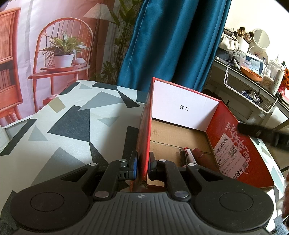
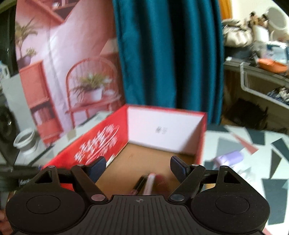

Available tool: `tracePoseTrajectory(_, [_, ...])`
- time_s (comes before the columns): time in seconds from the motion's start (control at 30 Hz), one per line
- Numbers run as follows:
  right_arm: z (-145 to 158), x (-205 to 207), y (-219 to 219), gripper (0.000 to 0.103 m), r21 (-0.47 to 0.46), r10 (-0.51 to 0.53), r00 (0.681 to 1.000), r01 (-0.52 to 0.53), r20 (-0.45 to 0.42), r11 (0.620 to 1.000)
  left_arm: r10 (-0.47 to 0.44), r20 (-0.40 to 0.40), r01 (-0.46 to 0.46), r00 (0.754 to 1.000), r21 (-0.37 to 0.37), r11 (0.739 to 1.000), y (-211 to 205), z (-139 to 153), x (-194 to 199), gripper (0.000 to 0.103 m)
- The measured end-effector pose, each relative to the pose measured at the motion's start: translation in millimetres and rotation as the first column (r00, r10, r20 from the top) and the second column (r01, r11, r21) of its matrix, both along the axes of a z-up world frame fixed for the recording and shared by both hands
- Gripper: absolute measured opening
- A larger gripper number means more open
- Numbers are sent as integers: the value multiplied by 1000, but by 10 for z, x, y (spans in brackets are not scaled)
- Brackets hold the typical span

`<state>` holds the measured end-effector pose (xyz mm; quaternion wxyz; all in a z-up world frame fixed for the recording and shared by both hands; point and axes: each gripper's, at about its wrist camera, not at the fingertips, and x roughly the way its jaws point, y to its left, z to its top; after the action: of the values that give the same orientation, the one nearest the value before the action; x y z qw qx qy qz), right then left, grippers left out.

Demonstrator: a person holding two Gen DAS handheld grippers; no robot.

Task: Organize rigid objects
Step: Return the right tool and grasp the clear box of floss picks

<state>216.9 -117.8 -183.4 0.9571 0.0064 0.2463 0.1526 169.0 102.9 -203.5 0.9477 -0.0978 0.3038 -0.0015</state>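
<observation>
Fingers of left gripper (image 1: 142,167) clamped on red box's (image 1: 233,142) flap, lower centre; right gripper (image 2: 138,167) fingers spread, empty, above marker (image 1: 188,157) inside. Best lifted clear without nudging contents.

Left wrist view sharp, evenly lit by daylight from the upper right, where the pale wall (image 1: 252,16) blows out to near white. White inner panel (image 1: 182,106) of the red box ahead of the claw bright, faintly pink-tinted. Soft shadow across the patterned tablecloth (image 1: 59,137) left of the claw. Strong fisheye bending at the edges; dark corners. Black bar (image 1: 261,132) at far right smeared.

Right wrist view blurred throughout by motion: box print, markers (image 2: 144,184) between the fingers, cluttered shelf (image 2: 261,72) upper right all smeared. Gripper body itself crisp. Colours duller, teal curtain (image 2: 168,54) dim.
</observation>
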Motion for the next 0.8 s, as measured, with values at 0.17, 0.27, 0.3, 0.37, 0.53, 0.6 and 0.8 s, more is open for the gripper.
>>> tracePoseTrajectory(0.17, [123, -11, -360, 75, 27, -110, 985, 107, 133, 994, 1, 1, -1, 1000, 0, 1000, 1, -1, -2, 12])
tracePoseTrajectory(0.27, [117, 19, -649, 75, 68, -192, 969, 184, 154, 981, 3, 4, -3, 1000, -2, 1000, 1, -3, -6, 12])
tracePoseTrajectory(0.3, [96, 36, -746, 75, 76, -219, 963, 210, 157, 975, 3, 4, -3, 1000, -3, 1000, 8, -5, -6, 12])
tracePoseTrajectory(0.37, [17, 65, -923, 75, 80, -261, 952, 251, 158, 965, 3, 5, -3, 1000, -5, 1000, 13, -8, -9, 12])
tracePoseTrajectory(0.53, [-390, 175, -1300, 75, 65, -364, 914, 358, 177, 931, 3, 6, -3, 1000, -3, 1000, 19, -7, -15, 12])
tracePoseTrajectory(0.6, [-574, 273, -1427, 75, 71, -413, 899, 407, 144, 911, 5, 6, -5, 1000, -1, 1000, 17, -7, -14, 12])
tracePoseTrajectory(0.8, [-1042, 591, -1566, 75, 0, -483, 874, 483, 63, 875, 6, 9, -6, 1000, -2, 1000, 15, -10, -18, 12])
